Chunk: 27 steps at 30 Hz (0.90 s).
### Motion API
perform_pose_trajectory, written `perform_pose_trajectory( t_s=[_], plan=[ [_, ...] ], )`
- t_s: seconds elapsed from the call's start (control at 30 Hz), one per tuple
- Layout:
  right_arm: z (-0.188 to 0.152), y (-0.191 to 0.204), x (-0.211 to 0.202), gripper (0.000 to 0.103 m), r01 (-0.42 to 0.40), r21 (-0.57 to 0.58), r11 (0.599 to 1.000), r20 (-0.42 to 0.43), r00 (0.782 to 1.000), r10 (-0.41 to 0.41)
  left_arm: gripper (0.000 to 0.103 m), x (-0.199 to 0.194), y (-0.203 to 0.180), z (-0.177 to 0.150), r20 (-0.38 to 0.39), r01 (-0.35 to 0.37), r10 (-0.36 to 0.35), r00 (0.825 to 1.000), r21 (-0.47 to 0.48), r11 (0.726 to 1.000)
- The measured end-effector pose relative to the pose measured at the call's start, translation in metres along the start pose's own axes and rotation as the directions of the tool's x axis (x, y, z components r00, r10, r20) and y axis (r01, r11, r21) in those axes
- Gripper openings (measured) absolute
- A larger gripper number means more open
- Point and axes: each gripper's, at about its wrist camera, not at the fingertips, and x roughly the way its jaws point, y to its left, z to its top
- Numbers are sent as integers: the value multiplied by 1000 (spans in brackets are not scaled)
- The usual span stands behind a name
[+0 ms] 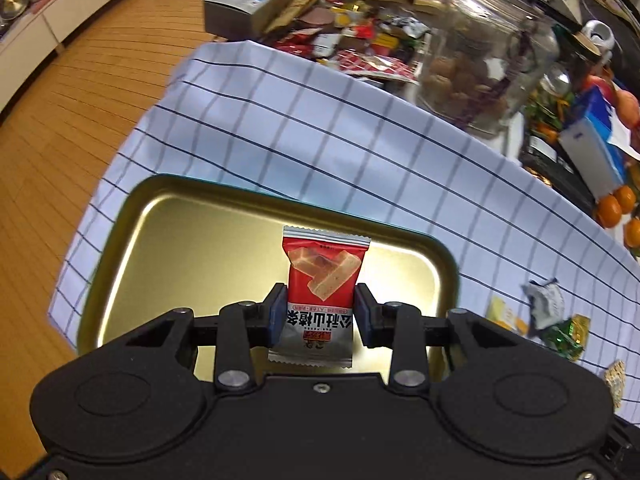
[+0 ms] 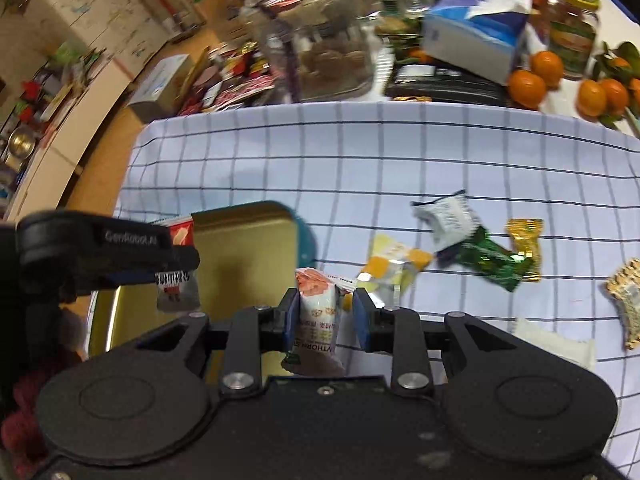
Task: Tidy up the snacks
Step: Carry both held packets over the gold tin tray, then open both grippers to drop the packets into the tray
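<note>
A: Tray (image 1: pixel 132 216) as landmark: left claw (image 1: pixel 320 316) clamps a red snack packet (image 1: pixel 322 276) above it; right claw (image 2: pixel 326 316) pinches a white packet (image 2: pixel 320 304) at its near right corner.

B: Risk: 2 claws converging there may collide, or a packet may slip out early and miss.

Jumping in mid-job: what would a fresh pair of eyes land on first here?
The red snack packet clamped in the left gripper, right above the gold tray on the checked cloth. Next, the right gripper pinching a pale packet beside the tray, with loose sweets scattered to its right.
</note>
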Motion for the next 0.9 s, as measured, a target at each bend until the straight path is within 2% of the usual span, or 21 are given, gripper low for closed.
perform_pose_trajectory(
  t_s=[0.27, 0.67, 0.77, 0.87, 0.9],
  plan=[
    [-12, 31, 9, 31, -53, -102, 993, 7, 999, 54, 44, 6, 23, 3, 5, -83, 83, 997, -24, 996],
    [-13, 46, 9, 31, -111, -145, 983, 30, 993, 116, 44, 16, 40, 3, -20, -123, 122, 992, -45, 991],
    [-11, 47, 7, 34, -138, -144, 980, 48, 988, 146, 45, 15, 41, 4, -11, -128, 127, 992, -55, 990],
    [-9, 48, 6, 49, -157, -145, 977, 59, 984, 167, 45, 13, 42, 5, -2, -121, 121, 993, -62, 991],
    [-8, 48, 5, 49, -152, -145, 978, 66, 984, 163, 45, 13, 42, 5, -4, -119, 119, 993, -65, 991]
  ],
)
